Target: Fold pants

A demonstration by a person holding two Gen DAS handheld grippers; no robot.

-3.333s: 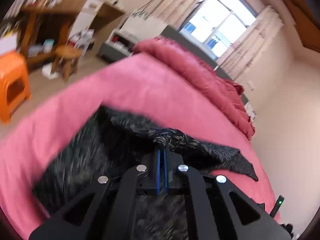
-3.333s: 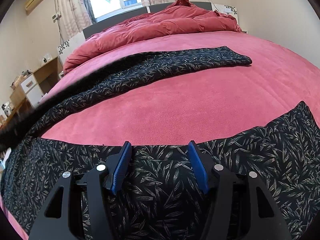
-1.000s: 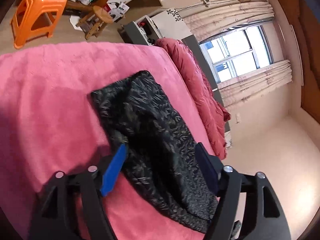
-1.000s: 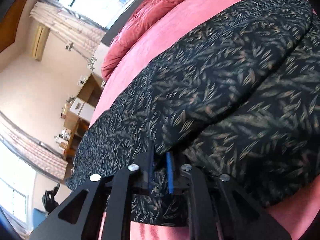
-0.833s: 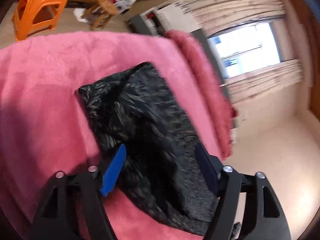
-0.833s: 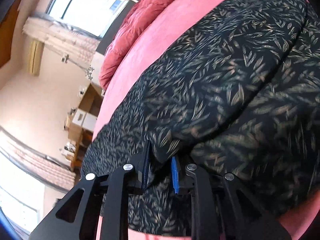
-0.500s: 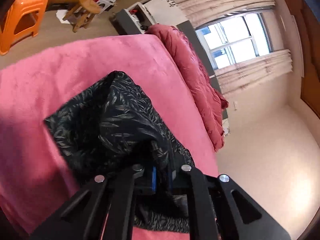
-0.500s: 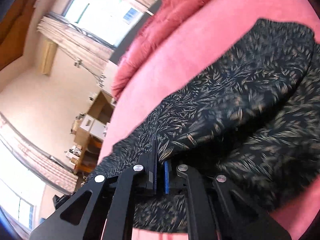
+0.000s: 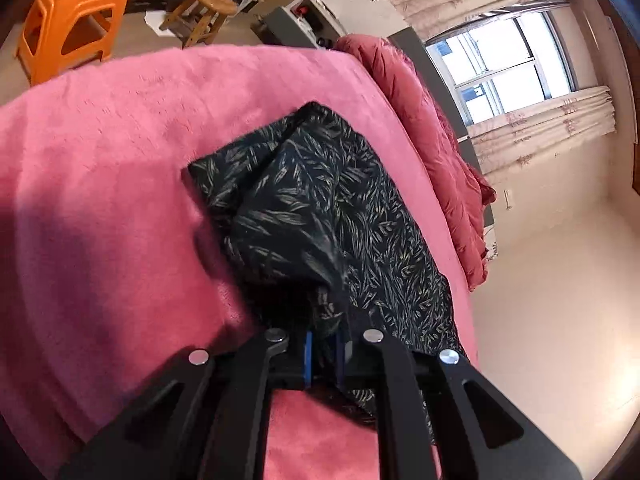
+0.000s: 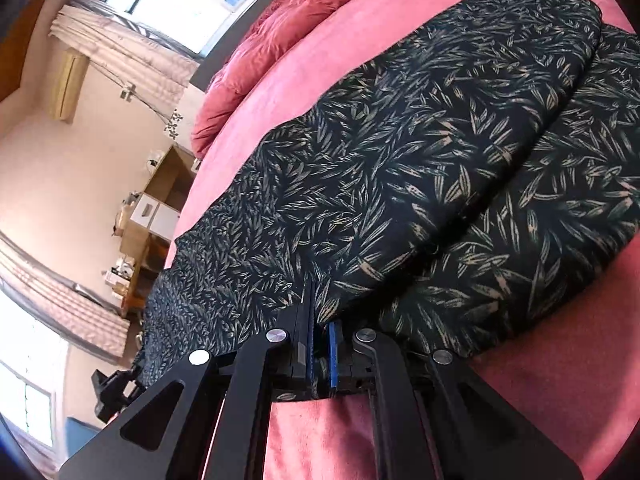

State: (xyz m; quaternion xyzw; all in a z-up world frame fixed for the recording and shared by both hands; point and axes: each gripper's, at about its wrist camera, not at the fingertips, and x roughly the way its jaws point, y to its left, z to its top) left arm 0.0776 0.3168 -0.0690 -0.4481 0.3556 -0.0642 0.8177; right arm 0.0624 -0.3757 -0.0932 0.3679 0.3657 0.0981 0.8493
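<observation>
Black leaf-print pants [image 9: 328,208] (unlabelled) — tool-pinched

Right gripper [image 10: 320,336] jaws clamped on pants [image 10: 400,152] edge

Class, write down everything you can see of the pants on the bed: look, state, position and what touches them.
The pants are thin, soft-looking black cloth printed all over with pale leaves. They lie folded in layers on the pink bedspread, one layer overlapping another. The left gripper is shut on a bunched edge, lifting it slightly. The right gripper is shut on the upper layer's near edge.
</observation>
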